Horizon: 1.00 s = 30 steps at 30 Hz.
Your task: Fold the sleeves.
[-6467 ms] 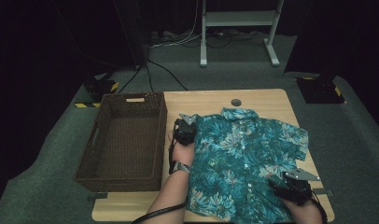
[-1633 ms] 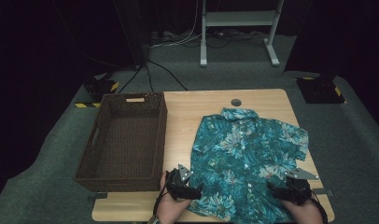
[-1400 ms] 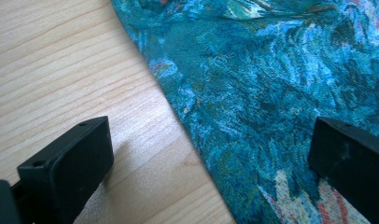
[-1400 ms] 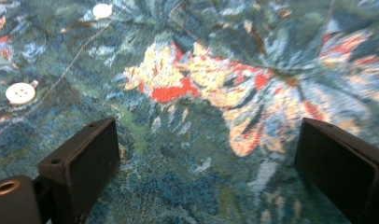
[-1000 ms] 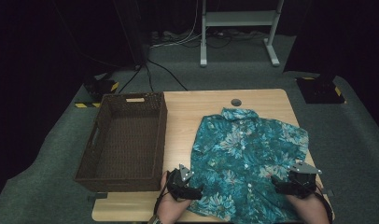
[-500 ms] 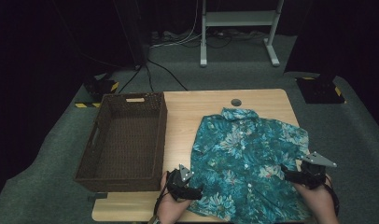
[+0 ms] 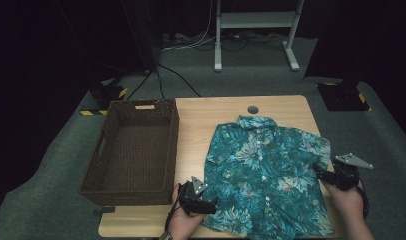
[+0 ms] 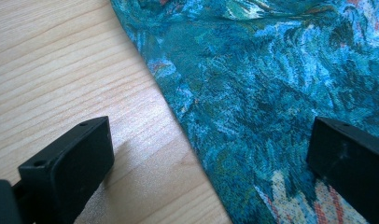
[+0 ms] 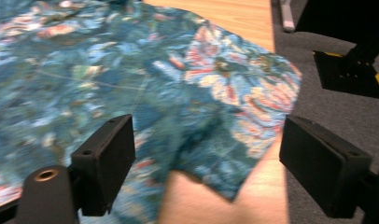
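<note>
A wooden table carries a wicker basket on its left half and a teal floral shirt spread flat on its right half, collar toward the far edge, hem toward the person. The shirt's long axis runs from far to near, so its two side edges face the two hands.

The left gripper sits at the shirt's near left corner. In the left gripper view its jaws stand wide apart and straddle the left side edge: one jaw over bare wood, the other over cloth, pinching nothing.

The right gripper is at the right side of the shirt, beside the short sleeve that hangs off the table's right edge. In the right gripper view the sleeve's loose end lies straight ahead between the jaws, which have just been closing. The pads stay apart from the cloth, so nothing is gripped yet.

The right hand looks nearest to a grip: the sleeve lies inward of it, toward the shirt's middle, and a short push that way should bring the cloth between the pads.
</note>
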Tool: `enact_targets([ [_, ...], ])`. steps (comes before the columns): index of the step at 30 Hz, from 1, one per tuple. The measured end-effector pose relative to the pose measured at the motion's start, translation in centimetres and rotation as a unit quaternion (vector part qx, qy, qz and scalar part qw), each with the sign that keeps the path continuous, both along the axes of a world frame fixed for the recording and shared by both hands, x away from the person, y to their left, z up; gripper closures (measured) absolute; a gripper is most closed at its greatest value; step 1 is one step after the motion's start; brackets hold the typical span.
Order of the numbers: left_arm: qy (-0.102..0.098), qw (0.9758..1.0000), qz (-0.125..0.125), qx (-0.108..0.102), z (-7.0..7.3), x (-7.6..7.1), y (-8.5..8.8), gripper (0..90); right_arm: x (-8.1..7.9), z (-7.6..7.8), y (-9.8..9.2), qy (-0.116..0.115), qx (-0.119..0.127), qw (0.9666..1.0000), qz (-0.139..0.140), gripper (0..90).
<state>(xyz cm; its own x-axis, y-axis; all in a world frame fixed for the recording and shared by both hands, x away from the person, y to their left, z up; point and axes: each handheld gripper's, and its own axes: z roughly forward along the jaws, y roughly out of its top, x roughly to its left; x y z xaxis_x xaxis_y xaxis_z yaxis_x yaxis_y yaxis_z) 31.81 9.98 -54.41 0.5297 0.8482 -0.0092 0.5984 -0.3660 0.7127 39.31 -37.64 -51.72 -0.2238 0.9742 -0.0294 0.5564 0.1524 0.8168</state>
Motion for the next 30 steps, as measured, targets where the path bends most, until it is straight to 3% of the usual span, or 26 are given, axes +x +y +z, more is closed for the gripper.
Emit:
enact_targets([
  [14,-0.001,1.0,0.004,0.0,0.0,0.0,0.0,1.0,3.7,-0.6,-2.3,0.016,0.005,0.9994,-0.031,41.6],
  [30,-0.003,0.9999,0.01,0.0,0.0,-0.1,0.1,1.6,6.8,-1.1,-2.1,0.032,0.0,0.9986,-0.042,49.4],
])
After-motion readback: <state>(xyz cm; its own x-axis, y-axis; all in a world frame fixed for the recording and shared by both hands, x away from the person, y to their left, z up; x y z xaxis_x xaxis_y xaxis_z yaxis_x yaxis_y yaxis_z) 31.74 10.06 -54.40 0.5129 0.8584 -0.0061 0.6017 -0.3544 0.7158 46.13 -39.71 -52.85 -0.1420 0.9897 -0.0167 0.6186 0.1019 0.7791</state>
